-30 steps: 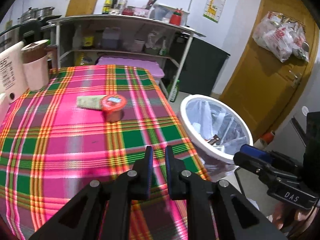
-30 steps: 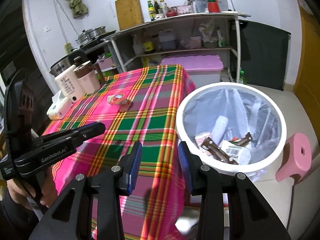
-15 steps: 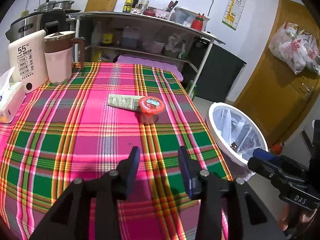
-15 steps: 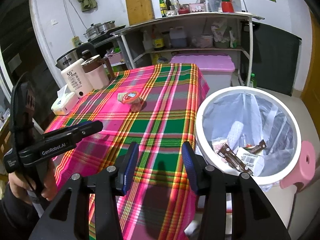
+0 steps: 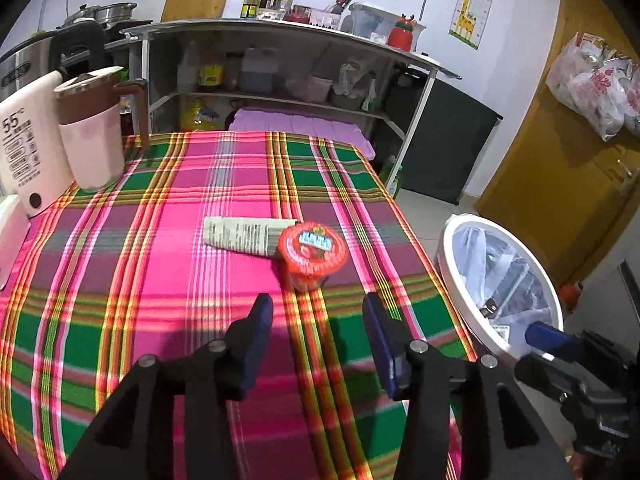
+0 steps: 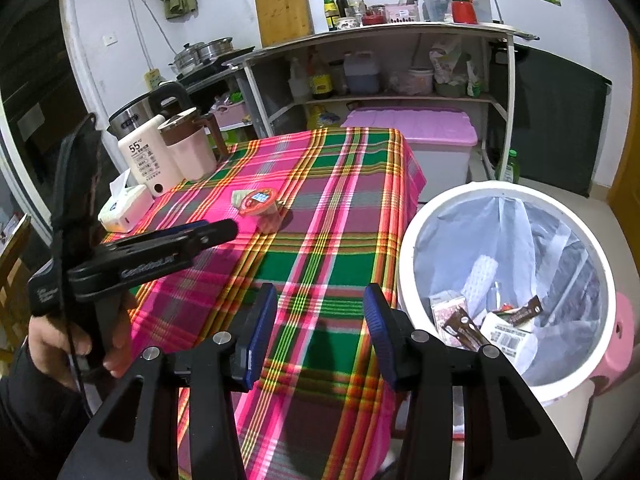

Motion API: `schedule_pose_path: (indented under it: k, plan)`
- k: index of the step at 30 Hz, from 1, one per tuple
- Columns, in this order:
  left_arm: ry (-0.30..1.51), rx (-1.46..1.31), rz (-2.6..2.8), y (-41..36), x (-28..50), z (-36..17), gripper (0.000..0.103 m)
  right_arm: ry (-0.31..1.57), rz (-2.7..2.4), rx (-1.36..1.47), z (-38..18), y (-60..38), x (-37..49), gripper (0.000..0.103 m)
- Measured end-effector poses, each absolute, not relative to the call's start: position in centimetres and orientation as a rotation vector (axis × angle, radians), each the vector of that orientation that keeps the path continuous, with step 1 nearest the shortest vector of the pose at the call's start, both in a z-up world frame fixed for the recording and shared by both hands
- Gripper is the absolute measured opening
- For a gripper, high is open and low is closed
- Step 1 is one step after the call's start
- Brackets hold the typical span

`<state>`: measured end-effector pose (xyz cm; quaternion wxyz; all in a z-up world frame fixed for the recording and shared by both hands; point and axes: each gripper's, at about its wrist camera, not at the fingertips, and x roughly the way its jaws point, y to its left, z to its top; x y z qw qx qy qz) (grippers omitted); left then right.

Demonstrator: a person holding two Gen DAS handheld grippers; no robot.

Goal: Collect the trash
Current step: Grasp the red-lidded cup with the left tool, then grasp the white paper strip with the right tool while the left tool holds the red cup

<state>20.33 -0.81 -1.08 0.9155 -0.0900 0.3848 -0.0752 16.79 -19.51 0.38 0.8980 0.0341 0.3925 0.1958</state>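
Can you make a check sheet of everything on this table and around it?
Surface: table under a pink and green plaid cloth.
Job's things: red-lidded cup upright, touching a flattened paper packet behind it; white bin beside the table holds wrappers.
Clutter: pink jug, white warmer, tissue box.
Grippers: left claw opening, nothing between its jaws, cup just ahead; right claw open, empty.
Cables: black cord along the left tool.
Surroundings: shelf with bottles, bags on a door.
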Motion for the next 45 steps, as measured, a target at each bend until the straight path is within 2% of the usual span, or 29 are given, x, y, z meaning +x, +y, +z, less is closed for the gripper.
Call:
schedule_pose_path:
  k: [14, 15, 19, 32, 45]
  plan:
    - [0.818, -0.139, -0.136, -2.4, 24.9, -2.3, 0.050, 0.829, 0.406, 0.076, -0.6, -19.6, 19.0, 0.046]
    - [0.813, -0.134, -0.140, -2.5, 24.9, -2.2, 0.048, 0.829, 0.404, 0.076, -0.6, -19.6, 19.1, 0.046]
    - [0.791, -0.129, -0.139, -2.3, 24.3, -1.8, 0.044, 0.832, 0.402, 0.074, -0.7, -19.7, 19.5, 0.046]
    - [0.753, -0.187, -0.063, 2.9, 19.9, -0.3, 0.044, 0.833, 0.471, 0.000, -0.1, -16.5, 21.7, 0.046]
    - [0.742, -0.246, -0.029, 7.0, 18.2, -1.1, 0.044, 0.880, 0.578, -0.130, -1.6, -10.0, 27.4, 0.046]
